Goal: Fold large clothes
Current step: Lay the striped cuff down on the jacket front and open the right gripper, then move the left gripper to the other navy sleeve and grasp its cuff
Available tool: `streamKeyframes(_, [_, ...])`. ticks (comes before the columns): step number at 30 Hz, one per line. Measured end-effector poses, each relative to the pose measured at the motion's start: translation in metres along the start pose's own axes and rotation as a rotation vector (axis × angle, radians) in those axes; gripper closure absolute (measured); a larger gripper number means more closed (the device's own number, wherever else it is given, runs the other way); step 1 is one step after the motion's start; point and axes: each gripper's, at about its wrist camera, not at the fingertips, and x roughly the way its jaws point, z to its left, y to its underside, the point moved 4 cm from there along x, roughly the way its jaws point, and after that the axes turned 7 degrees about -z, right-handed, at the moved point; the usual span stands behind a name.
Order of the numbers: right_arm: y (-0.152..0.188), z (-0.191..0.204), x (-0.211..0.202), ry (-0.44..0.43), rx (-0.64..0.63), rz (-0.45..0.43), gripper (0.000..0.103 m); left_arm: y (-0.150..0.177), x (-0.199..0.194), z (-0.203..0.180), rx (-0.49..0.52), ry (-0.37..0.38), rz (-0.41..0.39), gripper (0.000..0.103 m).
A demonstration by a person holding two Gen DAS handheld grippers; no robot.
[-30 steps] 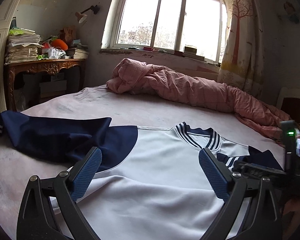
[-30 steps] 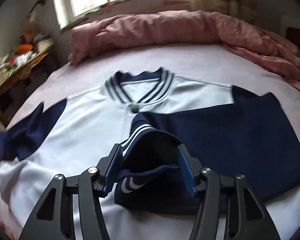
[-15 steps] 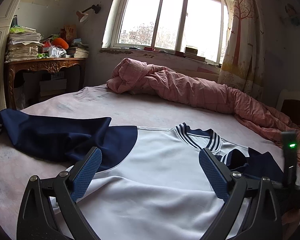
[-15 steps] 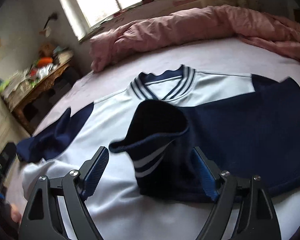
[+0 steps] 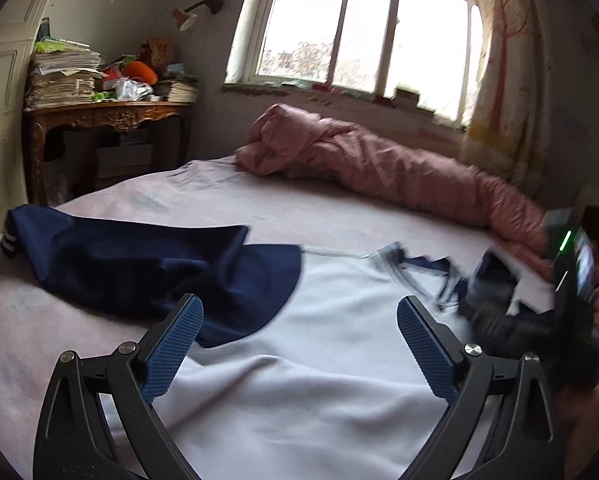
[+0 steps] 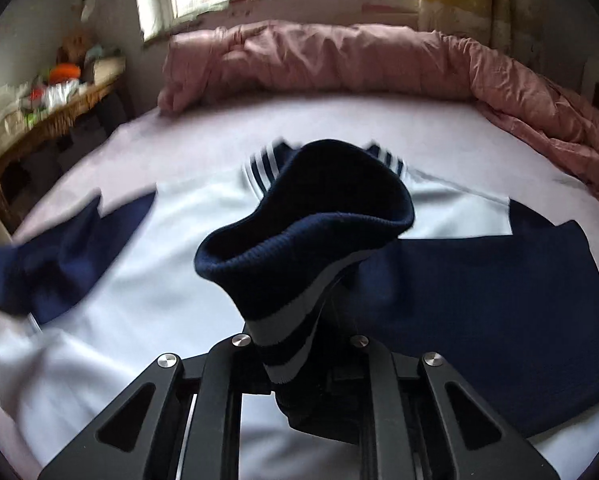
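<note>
Ribbed navy cuff (image 6: 303,236), apparently pinched in closing right gripper (image 6: 299,364).

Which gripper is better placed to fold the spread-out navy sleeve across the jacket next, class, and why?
Left. The left gripper hangs open and empty above the white jacket, beside the spread-out navy sleeve. The right gripper is closing on the other sleeve's striped cuff, so it is occupied.
</note>
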Motion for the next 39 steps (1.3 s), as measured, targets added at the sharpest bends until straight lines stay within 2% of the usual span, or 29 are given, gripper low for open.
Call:
streamKeyframes(2, [-0.016, 0.006, 0.004, -0.056, 0.072, -0.007, 0.086, 0.004, 0.01, 0.015, -0.041, -0.038, 0.044, 0.006])
streamKeyframes(5, [-0.035, 0.025, 0.012, -0.102, 0.129, -0.02, 0.086, 0.01, 0.017, 0.034, -0.152, -0.002, 0.093, 0.006])
streamKeyframes(6, [-0.04, 0.034, 0.014, -0.124, 0.136, -0.023, 0.086, 0.01, 0.017, 0.037, -0.162, -0.01, 0.093, 0.006])
streamKeyframes(9, [-0.05, 0.065, 0.022, -0.208, 0.163, -0.022, 0.086, 0.004, 0.009, 0.038, -0.087, -0.078, 0.04, 0.006])
streamKeyframes(11, [-0.054, 0.081, 0.027, -0.218, 0.171, -0.033, 0.086, 0.0, 0.004, 0.037, -0.049, -0.113, 0.011, 0.006])
streamKeyframes(15, [-0.053, 0.102, 0.037, -0.253, 0.161, -0.025, 0.086, -0.001, 0.004, 0.045, -0.075, -0.118, 0.009, 0.006])
streamKeyframes(17, [-0.049, 0.11, 0.04, -0.294, 0.148, 0.012, 0.086, -0.002, 0.004, 0.05, -0.088, -0.127, 0.007, 0.006])
streamKeyframes(20, [-0.041, 0.112, 0.039, -0.222, 0.088, 0.047, 0.082, -0.003, 0.005, 0.054, -0.123, -0.102, 0.01, 0.006])
streamKeyframes(22, [-0.038, 0.107, 0.032, -0.193, 0.06, 0.036, 0.066, -0.004, 0.004, 0.053, -0.132, -0.09, 0.008, 0.006])
streamKeyframes(23, [-0.038, 0.104, 0.027, -0.188, 0.055, 0.024, 0.045, -0.004, 0.004, 0.052, -0.129, -0.081, 0.004, 0.006])
streamKeyframes(24, [-0.038, 0.099, 0.02, -0.181, 0.053, 0.0, 0.032, -0.005, 0.004, 0.051, -0.125, -0.076, 0.0, 0.006])
streamKeyframes(26, [-0.039, 0.087, 0.002, -0.161, 0.043, -0.056, 0.032, -0.007, 0.002, 0.049, -0.116, -0.068, -0.012, 0.006])
streamKeyframes(30, [-0.034, 0.055, -0.033, -0.131, 0.042, -0.094, 0.029, -0.009, 0.001, 0.048, -0.125, -0.03, -0.02, 0.006])
streamKeyframes(34, [-0.019, 0.024, -0.068, -0.02, -0.014, -0.164, 0.021, -0.006, 0.003, 0.043, -0.119, -0.012, -0.009, 0.006])
streamKeyframes(39, [0.009, -0.028, -0.09, 0.122, 0.046, -0.147, 0.021, -0.001, 0.009, 0.02, -0.044, 0.03, 0.016, 0.006])
